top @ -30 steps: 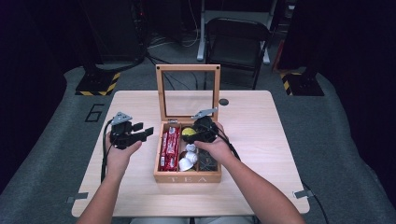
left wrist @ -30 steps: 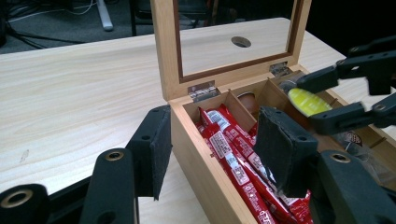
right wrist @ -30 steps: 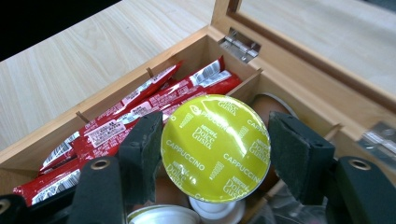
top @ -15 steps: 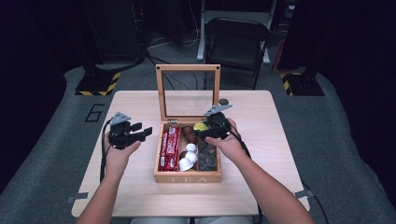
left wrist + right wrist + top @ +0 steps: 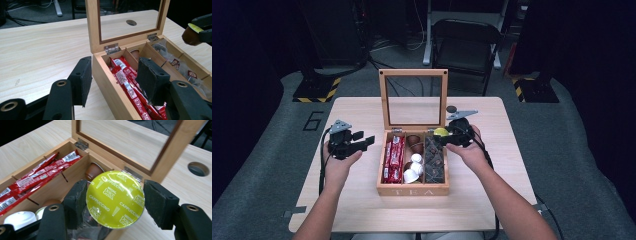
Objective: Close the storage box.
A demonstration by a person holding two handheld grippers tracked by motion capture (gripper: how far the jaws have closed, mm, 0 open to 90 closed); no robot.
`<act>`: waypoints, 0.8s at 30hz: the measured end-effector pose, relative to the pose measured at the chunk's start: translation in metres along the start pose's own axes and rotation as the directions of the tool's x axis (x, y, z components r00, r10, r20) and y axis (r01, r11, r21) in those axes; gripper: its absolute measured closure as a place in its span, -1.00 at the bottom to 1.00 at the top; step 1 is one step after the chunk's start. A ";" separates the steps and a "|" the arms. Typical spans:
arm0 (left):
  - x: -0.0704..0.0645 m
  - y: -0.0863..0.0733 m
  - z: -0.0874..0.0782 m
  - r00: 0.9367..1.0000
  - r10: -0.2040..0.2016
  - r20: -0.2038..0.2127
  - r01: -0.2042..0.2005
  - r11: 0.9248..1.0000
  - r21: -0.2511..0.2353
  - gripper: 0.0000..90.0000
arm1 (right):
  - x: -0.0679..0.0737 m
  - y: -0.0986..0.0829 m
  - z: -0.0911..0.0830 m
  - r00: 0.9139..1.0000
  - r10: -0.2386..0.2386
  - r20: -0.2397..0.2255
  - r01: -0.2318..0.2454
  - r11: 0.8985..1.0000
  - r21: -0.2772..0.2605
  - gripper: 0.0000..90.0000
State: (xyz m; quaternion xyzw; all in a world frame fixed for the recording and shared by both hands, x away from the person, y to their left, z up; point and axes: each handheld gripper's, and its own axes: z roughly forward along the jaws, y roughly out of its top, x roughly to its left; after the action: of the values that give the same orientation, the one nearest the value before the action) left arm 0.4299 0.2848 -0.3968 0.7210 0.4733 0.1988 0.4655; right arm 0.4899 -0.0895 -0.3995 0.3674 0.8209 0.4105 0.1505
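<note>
The left tongs [image 5: 368,140] sit in the person's left hand [image 5: 338,159], held level with the 2 jaws spread wide and nothing between them; the right tongs [image 5: 438,138] sit in the right hand [image 5: 468,150], jaws pointing to the person's left and closed in from both sides; both forearms reach forward from the near edge.

I see red sachets [image 5: 394,159] and white pods [image 5: 414,167] in box compartments, folding chair [image 5: 466,46] behind the table [image 5: 362,210].

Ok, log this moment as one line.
right gripper: shut on capsule, above tea box | left gripper: open, beside box | lid: open
</note>
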 end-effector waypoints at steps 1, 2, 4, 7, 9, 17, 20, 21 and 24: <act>0.000 0.000 0.000 1.000 -0.002 -0.002 0.002 1.000 -0.001 0.02 | -0.001 -0.001 -0.001 1.000 0.009 0.004 -0.009 1.000 -0.002 -0.18; 0.000 0.000 0.000 1.000 -0.002 0.000 0.002 1.000 0.000 0.02 | -0.003 -0.001 -0.003 1.000 0.009 0.008 -0.009 1.000 -0.004 -0.18; 0.000 0.000 0.001 1.000 -0.001 -0.001 0.001 1.000 0.000 0.02 | -0.006 -0.003 -0.006 1.000 0.014 0.018 -0.014 1.000 -0.002 -0.18; 0.000 0.000 0.000 1.000 -0.001 -0.002 0.001 1.000 -0.002 0.02 | -0.010 -0.006 -0.009 0.999 0.019 0.034 -0.019 1.000 -0.002 -0.18; 0.001 0.000 0.000 1.000 -0.003 -0.004 0.003 1.000 -0.001 0.02 | -0.013 -0.008 -0.011 0.999 0.021 0.037 -0.021 1.000 -0.003 -0.18; 0.002 0.000 0.000 1.000 0.002 -0.007 -0.002 1.000 0.004 0.02 | -0.027 -0.023 -0.017 0.996 0.046 0.082 -0.047 0.999 0.001 -0.18; 0.001 -0.001 0.001 1.000 -0.003 -0.008 0.003 1.000 0.005 0.02 | -0.034 -0.029 -0.018 0.993 0.061 0.096 -0.062 0.998 0.003 -0.18; 0.001 -0.001 0.002 1.000 -0.002 -0.009 0.002 1.000 0.008 0.02 | -0.036 -0.031 -0.019 0.992 0.064 0.106 -0.065 0.998 0.005 -0.18; 0.001 -0.001 0.002 1.000 0.000 -0.008 0.000 1.000 0.010 0.02 | -0.041 -0.038 -0.020 0.989 0.080 0.123 -0.082 0.997 0.013 -0.18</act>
State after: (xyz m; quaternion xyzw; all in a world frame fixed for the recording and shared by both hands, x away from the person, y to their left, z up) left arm 0.4314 0.2850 -0.3992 0.7224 0.4761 0.1993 0.4602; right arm 0.4892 -0.1457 -0.4192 0.4262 0.7981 0.3857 0.1805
